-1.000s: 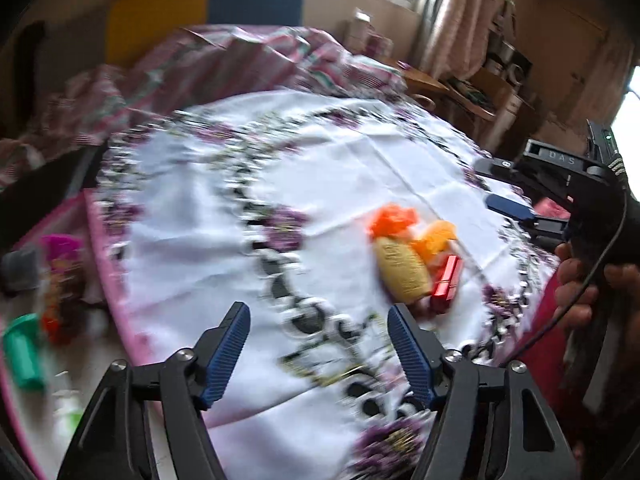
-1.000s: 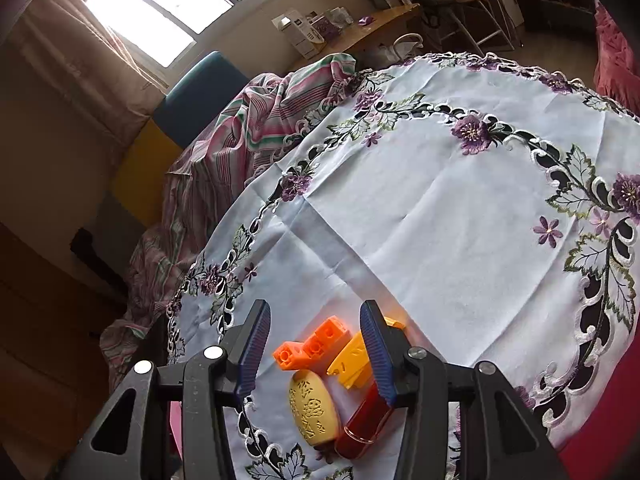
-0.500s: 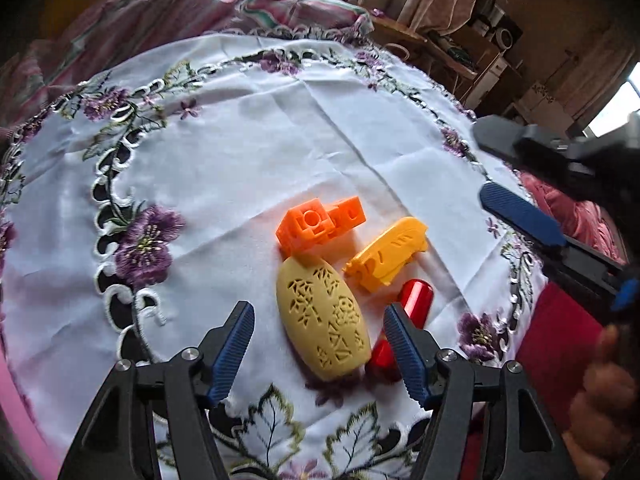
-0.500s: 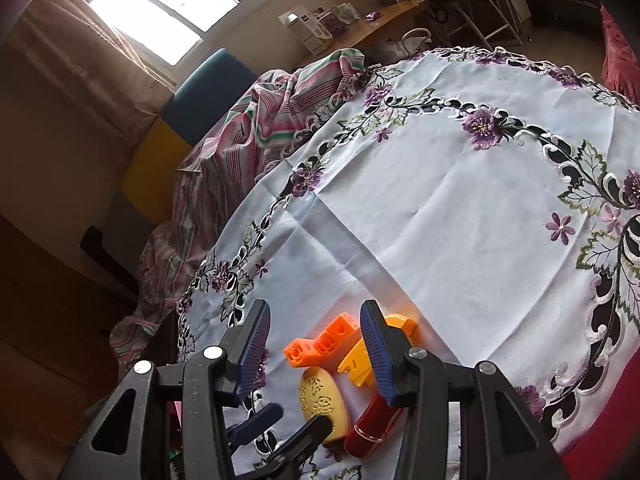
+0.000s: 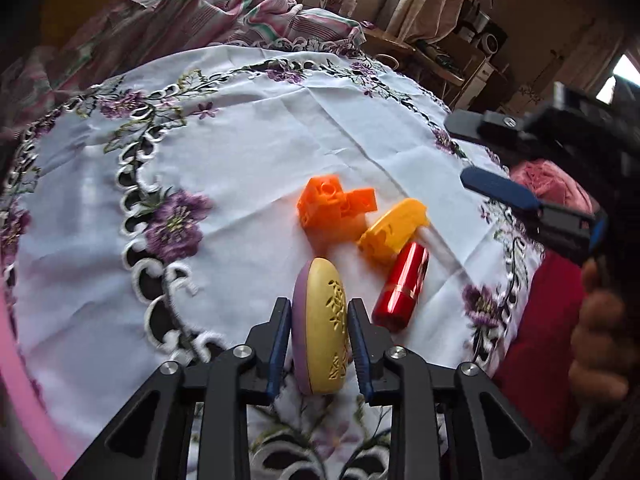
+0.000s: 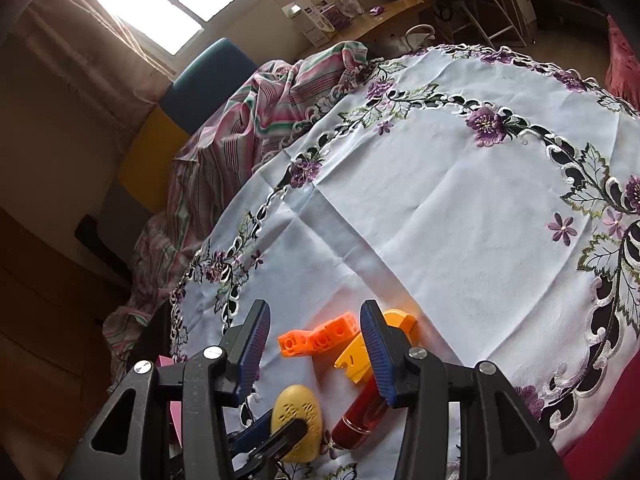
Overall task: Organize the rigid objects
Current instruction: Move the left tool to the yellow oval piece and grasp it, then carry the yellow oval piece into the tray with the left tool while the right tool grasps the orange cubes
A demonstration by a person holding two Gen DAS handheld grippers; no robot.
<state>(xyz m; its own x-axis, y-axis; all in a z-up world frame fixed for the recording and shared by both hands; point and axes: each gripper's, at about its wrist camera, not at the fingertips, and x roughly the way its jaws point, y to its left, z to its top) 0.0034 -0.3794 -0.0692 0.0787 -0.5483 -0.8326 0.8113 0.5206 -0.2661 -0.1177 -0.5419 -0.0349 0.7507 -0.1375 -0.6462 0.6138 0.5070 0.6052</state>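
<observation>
A yellow oval case (image 5: 324,332) with a purple underside stands on its edge between the pads of my left gripper (image 5: 318,304), whose jaws are closing and press on both its sides. Just beyond it lie an orange block (image 5: 336,204), a yellow plastic piece (image 5: 394,228) and a red cylinder (image 5: 402,284). My right gripper (image 6: 314,312) hovers open above the orange block (image 6: 320,334) with nothing between its pads. In the right wrist view the yellow case (image 6: 296,412) sits at the bottom with the left gripper (image 6: 272,436) on it.
Everything lies on a white embroidered tablecloth (image 5: 248,152) over a round table. A striped cloth (image 5: 224,12) is heaped at the far edge. A person's hand (image 5: 600,344) holds the right gripper (image 5: 468,156) at the right. A clear tube (image 5: 438,246) lies under the yellow piece.
My left gripper has come down over the yellow oval case and closed on it; the case now stands on its edge. The right gripper has stayed in place.
</observation>
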